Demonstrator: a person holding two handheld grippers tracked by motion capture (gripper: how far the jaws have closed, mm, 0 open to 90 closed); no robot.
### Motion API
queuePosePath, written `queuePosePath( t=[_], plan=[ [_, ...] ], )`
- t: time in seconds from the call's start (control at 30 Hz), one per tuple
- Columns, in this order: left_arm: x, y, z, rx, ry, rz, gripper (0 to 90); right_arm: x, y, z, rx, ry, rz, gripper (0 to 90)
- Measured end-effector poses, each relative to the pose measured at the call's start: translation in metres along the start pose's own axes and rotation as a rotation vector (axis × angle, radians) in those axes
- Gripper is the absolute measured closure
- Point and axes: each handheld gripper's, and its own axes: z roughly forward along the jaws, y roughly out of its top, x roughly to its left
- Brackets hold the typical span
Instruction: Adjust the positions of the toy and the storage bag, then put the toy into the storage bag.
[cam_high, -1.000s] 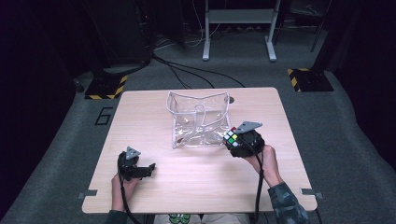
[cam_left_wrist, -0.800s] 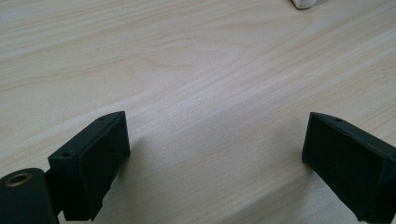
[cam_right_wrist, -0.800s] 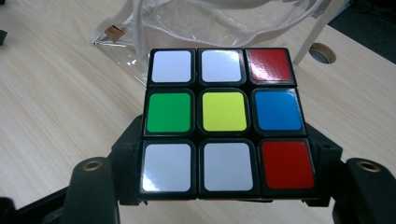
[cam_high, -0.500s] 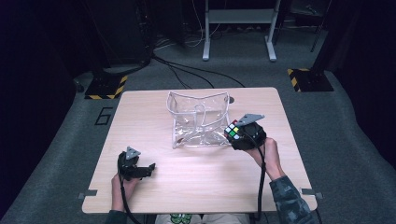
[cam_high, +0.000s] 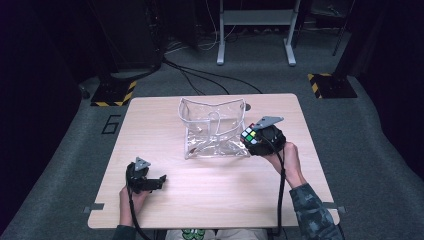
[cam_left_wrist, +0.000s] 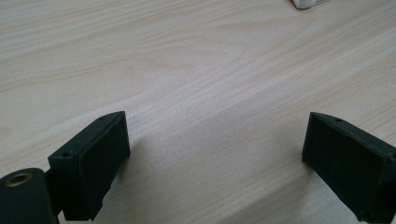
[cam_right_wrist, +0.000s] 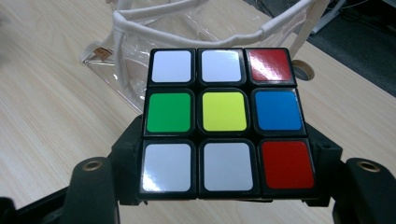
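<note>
A scrambled puzzle cube (cam_right_wrist: 224, 119) with white, green, yellow, blue and red stickers is clamped between the black jaws of my right gripper (cam_right_wrist: 224, 161). In the high view that right gripper (cam_high: 256, 139) holds the cube (cam_high: 249, 135) in the air, just right of the clear plastic bag (cam_high: 214, 127) with white trim, which stands open on the wooden table (cam_high: 220, 185). The bag's rim (cam_right_wrist: 196, 25) shows just beyond the cube. My left gripper (cam_high: 155, 181) rests low near the table's front left, its jaws wide apart over bare wood, nothing between its fingers (cam_left_wrist: 95, 161).
Dark carpet surrounds the table (cam_left_wrist: 196, 70). Black cables, a grey metal stand (cam_high: 255, 30) and yellow-black striped floor plates (cam_high: 114, 92) lie beyond the far edge. A cable trails from each gripper toward the person's forearms.
My right gripper has lifted the cube a little and carried it toward the bag's right edge. The left gripper has stayed put.
</note>
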Motion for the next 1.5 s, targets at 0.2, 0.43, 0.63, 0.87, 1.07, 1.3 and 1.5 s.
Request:
queuePosePath(
  t=[0.2, 0.43, 0.63, 0.87, 1.07, 1.3, 1.5],
  plan=[
    [0.000, 0.000, 0.000, 0.000, -0.001, 0.000, 7.1, -0.002, 0.006, -0.002, 0.000, -0.004, 0.010, 33.2],
    [0.000, 0.000, 0.000, 0.000, -0.001, 0.000, 7.1, -0.005, 0.016, -0.006, -0.005, -0.003, -0.014, 33.3],
    [0.000, 0.000, 0.000, 0.000, -0.001, 0.000, 7.2, -0.007, 0.026, -0.009, -0.010, 0.004, 0.002, 33.3],
    [0.000, 0.000, 0.000, 0.000, 0.000, 0.000, 7.1, -0.012, 0.039, -0.011, -0.020, 0.005, -0.013, 33.3],
    [0.000, 0.000, 0.000, 0.000, 0.000, 0.000, 7.2, -0.013, 0.055, -0.012, -0.024, 0.002, -0.012, 33.3],
    [0.000, 0.000, 0.000, 0.000, 0.000, 0.000, 7.2, -0.014, 0.073, -0.007, -0.028, 0.001, -0.035, 33.3],
    [0.000, 0.000, 0.000, 0.000, 0.000, 0.000, 7.2, -0.015, 0.086, 0.004, -0.027, 0.008, -0.026, 33.3]
  ],
)
